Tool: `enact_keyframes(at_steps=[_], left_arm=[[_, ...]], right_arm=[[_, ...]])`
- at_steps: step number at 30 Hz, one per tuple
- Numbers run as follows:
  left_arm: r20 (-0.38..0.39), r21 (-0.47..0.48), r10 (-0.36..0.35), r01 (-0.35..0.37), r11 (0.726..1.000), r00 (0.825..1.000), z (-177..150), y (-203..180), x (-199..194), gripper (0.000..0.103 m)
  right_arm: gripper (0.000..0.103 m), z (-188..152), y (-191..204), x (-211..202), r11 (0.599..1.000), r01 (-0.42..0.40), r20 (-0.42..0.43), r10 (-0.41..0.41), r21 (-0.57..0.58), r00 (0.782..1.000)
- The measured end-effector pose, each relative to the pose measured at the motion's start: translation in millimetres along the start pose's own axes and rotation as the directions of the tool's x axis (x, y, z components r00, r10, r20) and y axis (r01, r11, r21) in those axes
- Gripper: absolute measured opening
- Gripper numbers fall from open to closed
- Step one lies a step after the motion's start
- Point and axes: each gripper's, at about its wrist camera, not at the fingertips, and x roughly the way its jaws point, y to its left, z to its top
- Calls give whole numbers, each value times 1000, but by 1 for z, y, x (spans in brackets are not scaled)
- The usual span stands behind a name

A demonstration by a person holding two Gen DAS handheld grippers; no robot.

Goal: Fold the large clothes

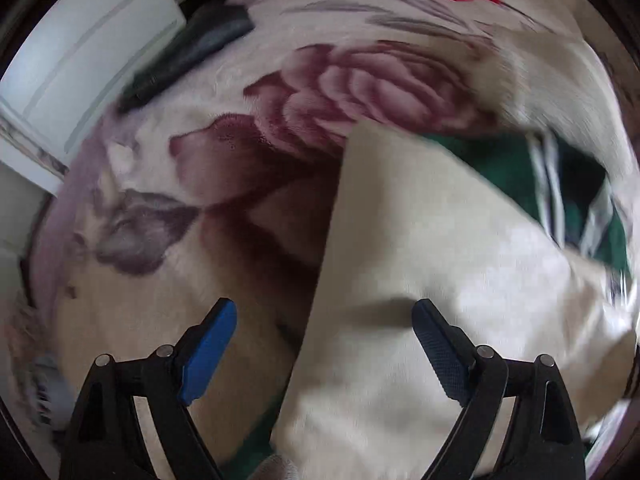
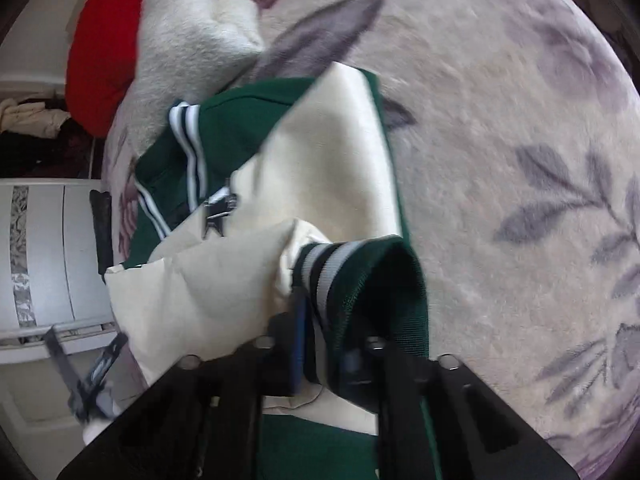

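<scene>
A green and cream varsity jacket (image 2: 328, 152) lies on a floral bedspread (image 2: 500, 100). My right gripper (image 2: 320, 320) is shut on its striped green cuff (image 2: 340, 264), and the cream sleeve bunches to the left of the jaws. In the left wrist view my left gripper (image 1: 324, 312) hangs open above the straight edge of a cream panel of the jacket (image 1: 420, 260). Nothing is between its blue pads (image 1: 208, 344). The green body with white stripes (image 1: 500, 168) shows at the right.
A red cloth (image 2: 100, 60) and a white fleecy garment (image 2: 188, 28) lie at the far end of the bedspread (image 1: 340, 92). A dark flat object (image 1: 192, 48) rests near the bed's edge. White furniture (image 2: 48, 240) stands beside the bed.
</scene>
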Motion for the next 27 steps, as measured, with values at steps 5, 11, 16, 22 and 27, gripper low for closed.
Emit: enact_keyframes(at_steps=[5, 11, 16, 22, 27], left_arm=[[-17, -2, 40, -40, 999, 999, 34, 1, 36, 91], [40, 51, 25, -27, 998, 999, 31, -1, 5, 91], [158, 103, -21, 5, 995, 987, -6, -1, -64, 103], [87, 95, -9, 1, 995, 996, -76, -12, -93, 103], [5, 131, 32, -32, 991, 999, -138, -32, -83, 103]], right_arm=[[3, 4, 38, -24, 996, 2, 155, 12, -90, 988], [30, 27, -4, 23, 992, 115, -57, -112, 46, 992], [62, -9, -32, -39, 989, -13, -10, 15, 149, 1000], [62, -56, -75, -82, 964, 51, -65, -35, 260, 997], [62, -79, -94, -111, 943, 100, -73, -81, 319, 994]])
